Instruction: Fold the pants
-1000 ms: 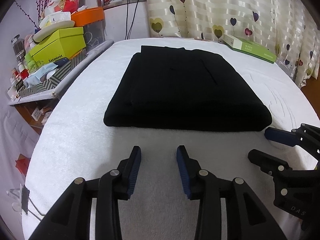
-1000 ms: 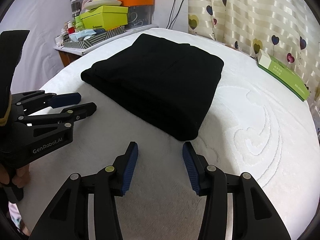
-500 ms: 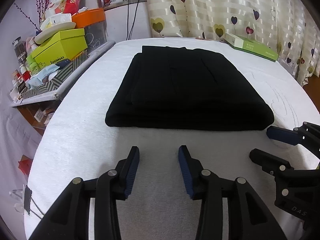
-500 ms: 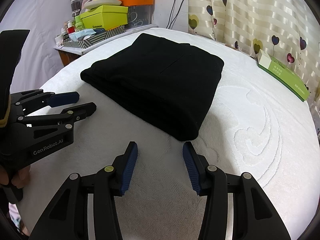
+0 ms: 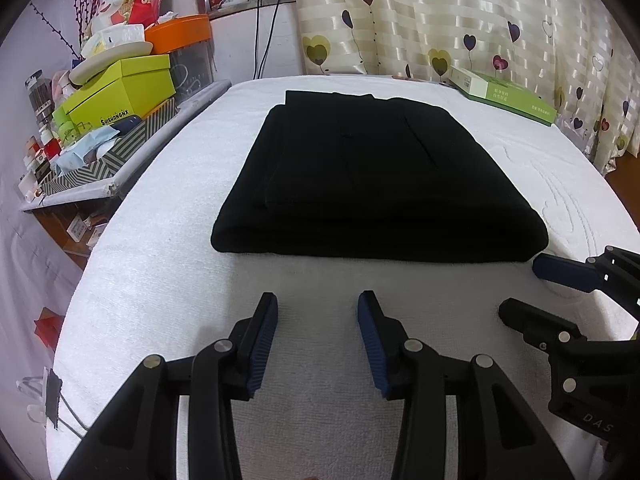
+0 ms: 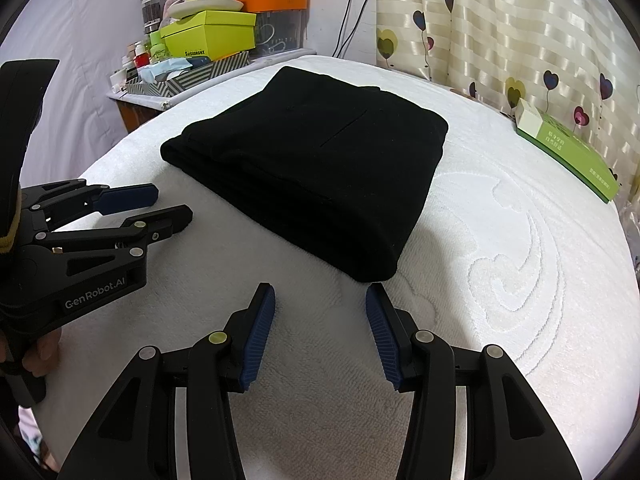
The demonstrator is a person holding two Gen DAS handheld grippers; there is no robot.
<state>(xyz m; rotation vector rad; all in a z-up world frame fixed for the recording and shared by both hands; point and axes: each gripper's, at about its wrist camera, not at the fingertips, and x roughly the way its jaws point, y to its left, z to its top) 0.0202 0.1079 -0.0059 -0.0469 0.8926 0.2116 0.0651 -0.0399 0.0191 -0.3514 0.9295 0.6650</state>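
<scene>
The black pants (image 5: 368,176) lie folded into a thick flat rectangle on the white towel-covered bed (image 5: 168,280); the same bundle (image 6: 320,168) shows in the right wrist view. My left gripper (image 5: 318,304) stands open just short of the bundle's near folded edge, nothing between its blue pads. My right gripper (image 6: 320,296) is open too, near the bundle's right front corner, empty. Each gripper appears in the other's view: the right one (image 5: 528,292) at the right edge, the left one (image 6: 172,206) at the left, held by a hand (image 6: 40,352).
A cluttered side table (image 5: 100,148) with green boxes (image 5: 120,92) and an orange-lidded bin (image 5: 180,34) stands along the bed's left side. A flat green box (image 5: 504,94) lies at the bed's far right by the heart-print curtain (image 5: 460,20). White bedding shows right of the pants (image 6: 520,240).
Both grippers have drifted back slightly from the folded pants and stayed open. The bundle has not moved.
</scene>
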